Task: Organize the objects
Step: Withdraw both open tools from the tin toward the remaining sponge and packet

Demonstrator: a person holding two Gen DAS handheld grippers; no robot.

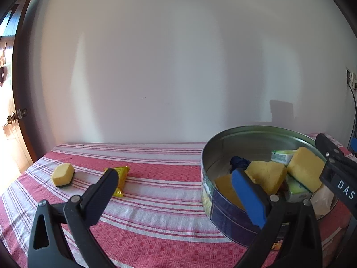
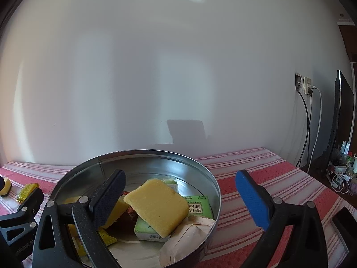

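Gathering loose items into the round tin appears mostly done; both the left gripper and right gripper are spread and empty, so the sponge and yellow sachet on the striped cloth likely need fetching next.

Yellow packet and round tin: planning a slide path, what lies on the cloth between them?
Only bare striped tablecloth separates the yellow packet from the round tin, seen in the left wrist view.
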